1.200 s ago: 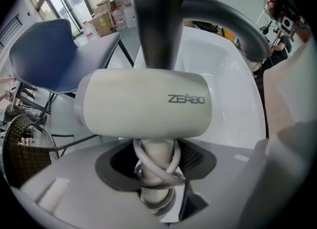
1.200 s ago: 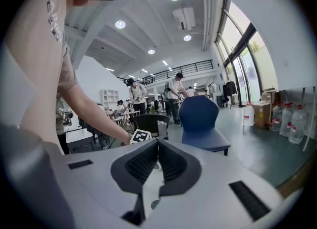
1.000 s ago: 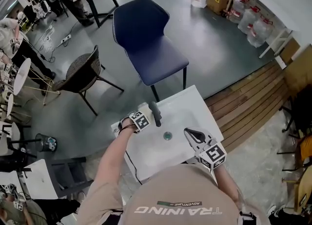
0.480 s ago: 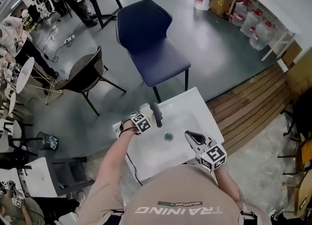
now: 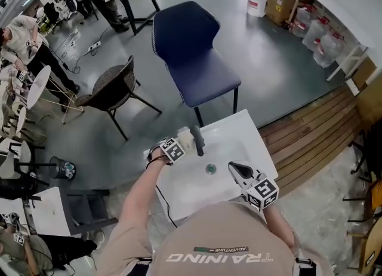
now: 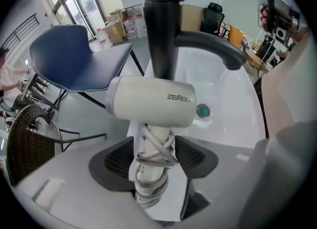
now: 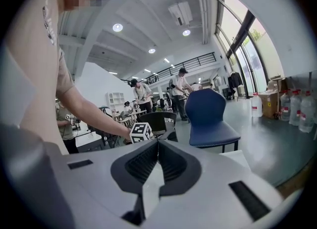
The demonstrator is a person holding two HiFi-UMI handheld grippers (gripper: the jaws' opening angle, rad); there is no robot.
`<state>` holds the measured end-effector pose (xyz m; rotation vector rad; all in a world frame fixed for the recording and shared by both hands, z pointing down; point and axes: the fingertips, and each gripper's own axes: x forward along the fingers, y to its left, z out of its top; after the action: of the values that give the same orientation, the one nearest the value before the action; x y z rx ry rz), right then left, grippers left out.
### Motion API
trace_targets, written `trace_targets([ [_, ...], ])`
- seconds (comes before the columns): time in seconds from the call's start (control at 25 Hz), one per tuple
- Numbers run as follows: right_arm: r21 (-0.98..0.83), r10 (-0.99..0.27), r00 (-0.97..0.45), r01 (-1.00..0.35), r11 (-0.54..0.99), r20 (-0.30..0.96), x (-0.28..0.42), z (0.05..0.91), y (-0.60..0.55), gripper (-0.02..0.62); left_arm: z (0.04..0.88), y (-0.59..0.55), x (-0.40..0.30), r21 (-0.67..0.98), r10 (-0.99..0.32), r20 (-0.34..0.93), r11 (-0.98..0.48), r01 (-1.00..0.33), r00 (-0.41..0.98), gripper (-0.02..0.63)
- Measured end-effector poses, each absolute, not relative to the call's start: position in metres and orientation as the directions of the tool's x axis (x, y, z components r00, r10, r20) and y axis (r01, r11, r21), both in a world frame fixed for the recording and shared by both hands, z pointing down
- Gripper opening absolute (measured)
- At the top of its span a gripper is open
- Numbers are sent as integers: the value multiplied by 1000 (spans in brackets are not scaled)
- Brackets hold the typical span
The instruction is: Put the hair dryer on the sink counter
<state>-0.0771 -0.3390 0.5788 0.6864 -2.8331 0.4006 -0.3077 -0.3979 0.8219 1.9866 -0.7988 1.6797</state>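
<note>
Low and right of the middle in the head view, the right gripper (image 5: pixel 234 168) hangs over the white sink counter (image 5: pixel 253 137). Its jaws are pressed together and there is nothing in them. A bit higher and to the left, the left gripper (image 5: pixel 179 145) reaches to the back edge of the counter. In the left gripper view its jaws are opening. The hair dryer (image 6: pixel 151 101) has its handle between the pads, with the cord wound round it, and the pads do not seem to squeeze it. The hair dryer looks to be lying on the counter, just beside the dark tap (image 6: pixel 163 29), near the middle of that picture. So the job looks almost done. The dryer is down, and what is left is to pull the gripper away without knocking it. Farther off, at the top of the head view, stands a blue chair (image 5: pixel 191 48).
</note>
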Motion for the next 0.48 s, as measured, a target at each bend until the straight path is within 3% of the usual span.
trace_targets([
  [0.48,-221,-327,-914,-379,899,239,-97,580,-335,6,758,-388,-316,-41,-283,937,-670,-741,204,250],
])
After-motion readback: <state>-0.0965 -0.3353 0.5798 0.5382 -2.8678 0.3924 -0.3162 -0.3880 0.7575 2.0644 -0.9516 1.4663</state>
